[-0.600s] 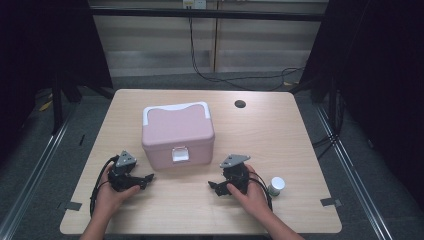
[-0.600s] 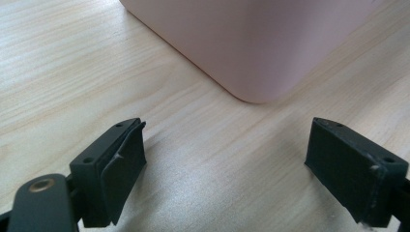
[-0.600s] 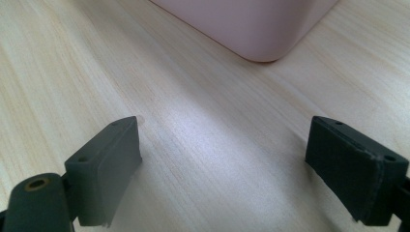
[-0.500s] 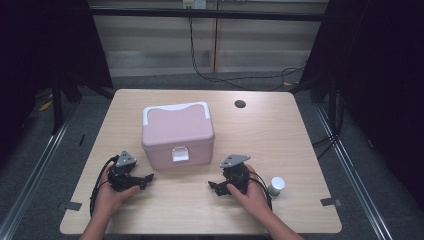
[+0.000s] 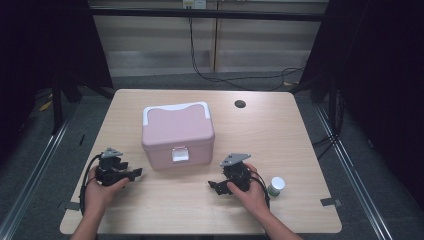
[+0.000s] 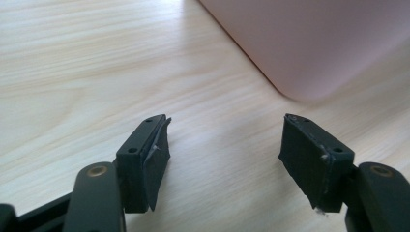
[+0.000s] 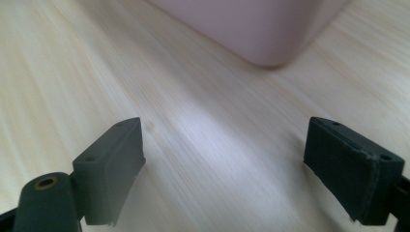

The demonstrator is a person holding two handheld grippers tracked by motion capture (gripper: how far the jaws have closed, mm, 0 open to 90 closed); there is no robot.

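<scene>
A pink box [image 5: 177, 135] with a white handle and a white front latch stands shut in the middle of the wooden table [image 5: 280, 135]. My left gripper [image 5: 136, 173] rests on the table at the box's near left, jaws pointing right, open, with nothing between them. In the left gripper view the box's corner [image 6: 309, 43] lies ahead of the open gripper [image 6: 225, 145]. My right gripper [image 5: 214, 187] rests at the box's near right, pointing left, open and empty. The right gripper view shows the box's corner [image 7: 256, 29] beyond its gripper [image 7: 225, 159].
A small white-capped jar [image 5: 275, 186] stands on the table just right of my right hand. A round dark hole [image 5: 240, 104] sits near the table's far edge. Cables run across the floor behind the table, and dark frames flank both sides.
</scene>
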